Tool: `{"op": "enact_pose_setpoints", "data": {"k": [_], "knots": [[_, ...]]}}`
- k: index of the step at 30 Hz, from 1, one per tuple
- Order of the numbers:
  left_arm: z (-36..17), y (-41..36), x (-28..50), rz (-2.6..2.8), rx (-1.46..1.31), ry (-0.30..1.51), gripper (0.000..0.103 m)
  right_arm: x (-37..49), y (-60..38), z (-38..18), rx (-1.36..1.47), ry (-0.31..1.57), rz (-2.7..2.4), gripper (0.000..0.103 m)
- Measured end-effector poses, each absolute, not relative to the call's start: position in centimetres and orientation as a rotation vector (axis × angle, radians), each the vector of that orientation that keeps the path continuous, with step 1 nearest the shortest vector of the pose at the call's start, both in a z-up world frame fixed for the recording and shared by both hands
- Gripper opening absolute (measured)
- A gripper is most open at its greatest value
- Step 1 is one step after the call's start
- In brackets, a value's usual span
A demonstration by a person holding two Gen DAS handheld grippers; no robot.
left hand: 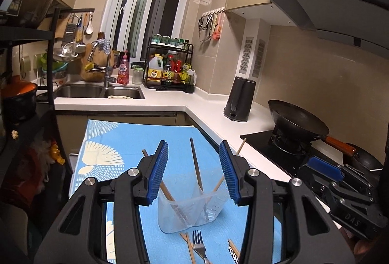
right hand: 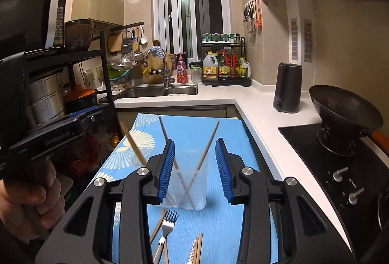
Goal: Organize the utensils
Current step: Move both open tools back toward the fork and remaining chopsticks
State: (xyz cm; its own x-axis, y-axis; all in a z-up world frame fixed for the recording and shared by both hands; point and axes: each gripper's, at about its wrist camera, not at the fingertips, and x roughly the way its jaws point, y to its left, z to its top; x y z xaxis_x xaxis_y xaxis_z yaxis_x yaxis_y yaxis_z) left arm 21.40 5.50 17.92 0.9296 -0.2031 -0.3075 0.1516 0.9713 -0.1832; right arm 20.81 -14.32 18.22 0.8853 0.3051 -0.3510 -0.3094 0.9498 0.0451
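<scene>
Judging progress, we see some chopsticks (right hand: pixel 206 149) already standing in the cup (right hand: pixel 187 181) on the table (right hand: pixel 226 137), a fork (right hand: pixel 167 222) and more sticks (right hand: pixel 198 249) lying before it, both grippers (left hand: pixel 193 171) (right hand: pixel 195 169) spread and empty.

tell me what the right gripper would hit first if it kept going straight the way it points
Most likely the clear plastic holder with chopsticks in it, straight ahead between the open jaws of the right gripper; depth is hard to judge.

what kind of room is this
A home kitchen, by the look of it. A steel sink with a faucet sits under the window, a dark wok rests on a gas hob beneath a range hood, and a rack of oil and sauce bottles stands on the white counter.
</scene>
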Motion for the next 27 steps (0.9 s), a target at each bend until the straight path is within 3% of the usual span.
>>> {"op": "enact_pose_setpoints", "data": {"k": [13, 27], "knots": [[13.6, 2.7, 15.1, -0.173, -0.102, 0.414, 0.043, 14.0, -17.7, 13.7, 0.037, 0.397, 0.3, 0.036], [5.9, 1.6, 6.7, -0.094, -0.091, 0.482, 0.033, 10.4, -21.5, 5.8, 0.09, 0.508, 0.236, 0.036]]}}
